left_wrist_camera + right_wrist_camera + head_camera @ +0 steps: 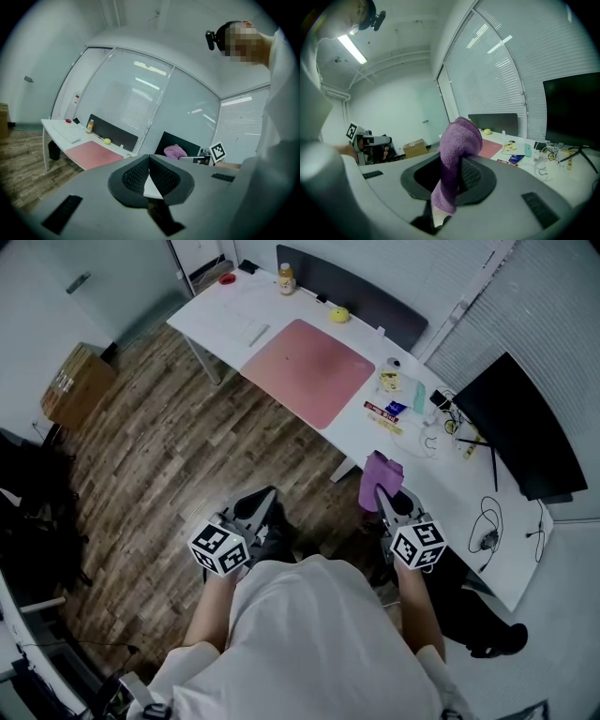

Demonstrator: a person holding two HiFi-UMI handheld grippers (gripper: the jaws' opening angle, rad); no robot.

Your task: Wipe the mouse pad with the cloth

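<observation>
- Nearest the body, the left gripper (149, 174) is held over the wood-plank floor (178, 456). Its jaws are pressed together with nothing between them.
- The right gripper (455, 174) is clamped on a purple terry cloth (457, 139). The cloth is pinched at mid-length: a bunched end is pushed up past the jaw tips and a tail hangs below them.
- The cloth is judged soft, light and limp, with no breakage risk. It will fold and bunch under pressure, so the protruding wad should be pressed flat for wiping. The present mid-length hold looks adequate, and the fabric is not slippery.
- The right gripper with the cloth is seen just short of the near edge of the white table (234, 310). No contact with the table is seen.
- Farther out, a pink rectangular mouse pad (309, 369) lies flat on the table, well apart from the cloth, bare on top and not yet wiped.
- The pad is judged thin and flexible and may slide or lift at an edge when rubbed. The free left gripper could be set on a corner to pin it.
- Small clutter and cables (427, 432) are seen right of the pad, with a black monitor (520, 432) beyond.
- A yellow round object (338, 314) and a small bottle (286, 279) stand at the far edge.
</observation>
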